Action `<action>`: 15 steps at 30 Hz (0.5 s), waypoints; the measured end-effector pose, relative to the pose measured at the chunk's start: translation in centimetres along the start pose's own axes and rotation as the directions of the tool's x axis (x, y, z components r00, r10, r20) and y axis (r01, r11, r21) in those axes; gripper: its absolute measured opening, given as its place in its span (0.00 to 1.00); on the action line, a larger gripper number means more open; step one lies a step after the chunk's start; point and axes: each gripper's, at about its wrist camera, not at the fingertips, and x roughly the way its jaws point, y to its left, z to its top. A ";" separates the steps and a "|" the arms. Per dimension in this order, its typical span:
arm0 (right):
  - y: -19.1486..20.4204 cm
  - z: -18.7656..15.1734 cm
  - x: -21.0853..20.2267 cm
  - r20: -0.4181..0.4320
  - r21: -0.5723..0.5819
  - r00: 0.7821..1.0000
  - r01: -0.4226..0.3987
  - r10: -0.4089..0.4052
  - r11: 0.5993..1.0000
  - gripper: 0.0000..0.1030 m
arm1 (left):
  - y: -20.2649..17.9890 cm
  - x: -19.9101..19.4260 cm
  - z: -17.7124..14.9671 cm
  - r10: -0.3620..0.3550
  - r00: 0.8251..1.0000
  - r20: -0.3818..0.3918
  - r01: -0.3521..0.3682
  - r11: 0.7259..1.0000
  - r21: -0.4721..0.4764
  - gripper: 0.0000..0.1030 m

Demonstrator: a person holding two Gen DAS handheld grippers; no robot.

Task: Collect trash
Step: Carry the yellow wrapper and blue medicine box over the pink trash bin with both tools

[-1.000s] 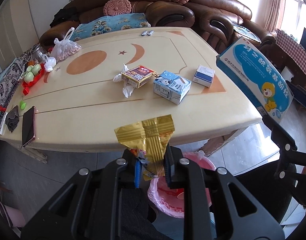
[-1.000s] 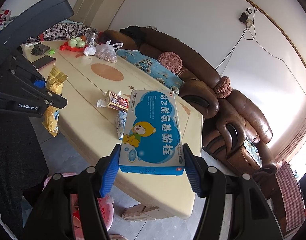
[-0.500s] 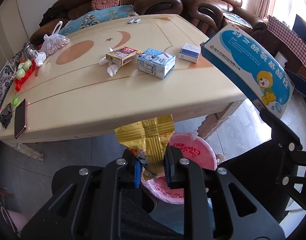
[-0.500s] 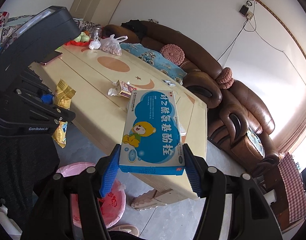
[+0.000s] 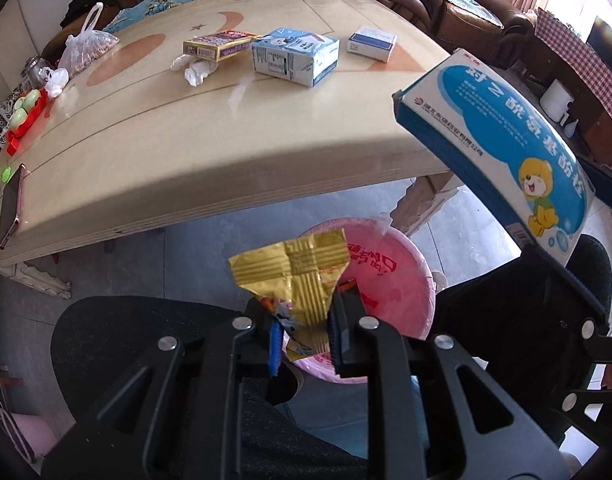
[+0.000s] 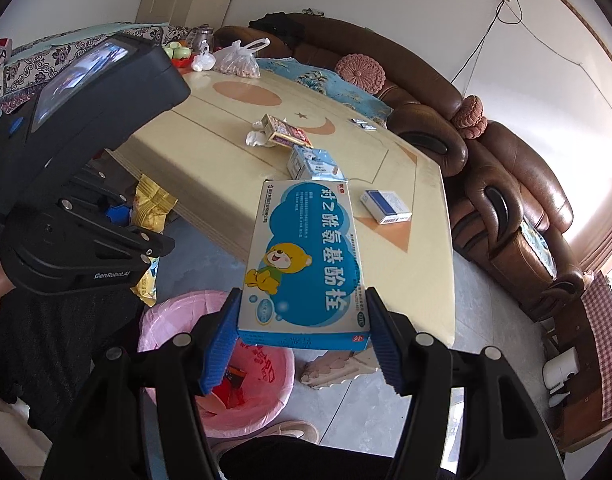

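Gold foil first: our left gripper (image 5: pixel 304 330) has its jaws pressed tight on a crinkled gold wrapper (image 5: pixel 296 276), which sticks up out of the pinch with its loose end fanning above. Our right gripper (image 6: pixel 302 338) is spread wide but clamped on both side edges of a blue medicine box (image 6: pixel 306 256) with a cartoon bear, whose long axis runs straight out along the fingers, away from us.

Everything hinges on the pink-lined bin (image 5: pixel 390 280). It stands on the floor just off the table's near edge, and we take it as our landmark. From the left wrist view, the gold wrapper hangs right over the bin's near rim, the liner showing directly behind and below it. In the right wrist view, the bin (image 6: pixel 174 312) sits below and to the left of the box, so the box overhangs only the bin's right side, with its far end reaching out past the rim toward the table (image 6: pixel 210 160).

We judge the left hand is the nearer one and could let go almost where it is. The right needs to swing the box toward the bin's centre, or tip it nose down, before opening.

Beyond the bin, on the table, more pickings wait: a milk carton (image 5: pixel 296 56), a patterned box (image 5: pixel 220 45), crumpled tissue (image 5: pixel 194 68) and a small blue-and-white box (image 5: pixel 372 42).
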 end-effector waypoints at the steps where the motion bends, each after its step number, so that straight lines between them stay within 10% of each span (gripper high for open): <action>1: 0.1 -0.3 0.3 -0.010 0.007 1.000 -0.007 0.007 1.000 0.57 | 0.0 0.3 -0.1 -0.002 1.000 -0.004 0.002 1.000 0.001 0.18; 15: 1.3 -3.9 5.9 -0.159 0.074 0.982 -0.090 0.101 0.993 0.57 | -1.0 6.3 -1.1 -0.038 0.991 -0.125 0.042 0.999 0.026 0.18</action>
